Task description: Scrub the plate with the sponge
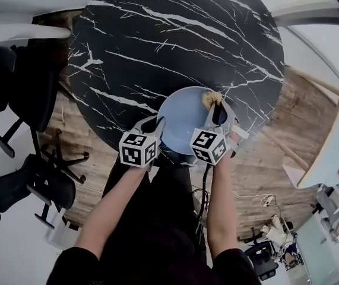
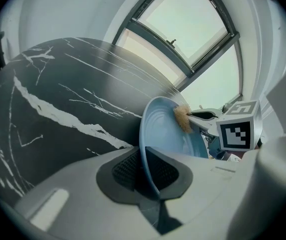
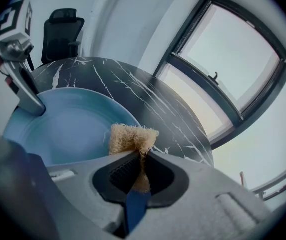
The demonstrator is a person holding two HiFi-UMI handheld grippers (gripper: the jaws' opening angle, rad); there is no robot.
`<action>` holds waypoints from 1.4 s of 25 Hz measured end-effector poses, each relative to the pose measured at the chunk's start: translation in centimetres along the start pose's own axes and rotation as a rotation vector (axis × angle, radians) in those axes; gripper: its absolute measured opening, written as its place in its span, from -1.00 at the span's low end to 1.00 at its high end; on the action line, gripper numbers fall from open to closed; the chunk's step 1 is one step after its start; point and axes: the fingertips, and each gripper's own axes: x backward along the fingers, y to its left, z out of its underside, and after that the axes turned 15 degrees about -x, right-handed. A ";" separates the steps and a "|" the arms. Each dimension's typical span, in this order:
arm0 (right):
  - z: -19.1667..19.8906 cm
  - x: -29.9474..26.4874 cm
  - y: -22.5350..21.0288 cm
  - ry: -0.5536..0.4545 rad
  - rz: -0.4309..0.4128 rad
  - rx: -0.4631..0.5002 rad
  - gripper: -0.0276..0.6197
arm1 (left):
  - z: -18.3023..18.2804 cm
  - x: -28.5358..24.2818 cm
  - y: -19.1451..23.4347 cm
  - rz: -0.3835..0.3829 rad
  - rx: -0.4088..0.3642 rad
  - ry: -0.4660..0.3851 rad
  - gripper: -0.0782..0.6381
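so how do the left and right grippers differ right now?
Left gripper pinches the near rim of the blue plate, holding it tilted; right gripper pinches the tan sponge. Left sits at the plate's near edge, right puts the sponge at its far rim. Both are shut on something.

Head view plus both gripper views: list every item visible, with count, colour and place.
table: one, round, black with white veins, upper middle of the head view
plate: one, light blue, at the table's near edge, rim gripped by the left claw
sponge: one, tan, at the plate's far rim, pinched in the right claw
office chairs: at least two, black, on the floor left of the table
window: one, dark-framed, behind the table
left claw: one, grey, shut on the plate's rim
right claw: one, grey, shut on the sponge
forearms: two, bare, bottom of the head view
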 end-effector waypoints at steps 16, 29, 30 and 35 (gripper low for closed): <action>2.6 1.8 -0.8 0.058 0.148 0.432 -0.82 | 0.1 -0.3 -0.5 0.013 0.057 0.024 -0.71; 4.8 3.2 -0.7 0.077 0.128 0.633 -0.82 | 0.2 -0.4 -0.7 0.018 0.093 0.017 -0.73; 4.9 3.4 -0.7 0.080 0.125 0.641 -0.82 | 0.2 -0.4 -0.7 0.017 0.096 0.016 -0.73; 5.8 4.1 -0.7 0.092 0.109 0.656 -0.82 | 0.1 -0.4 -0.7 0.011 0.104 0.009 -0.73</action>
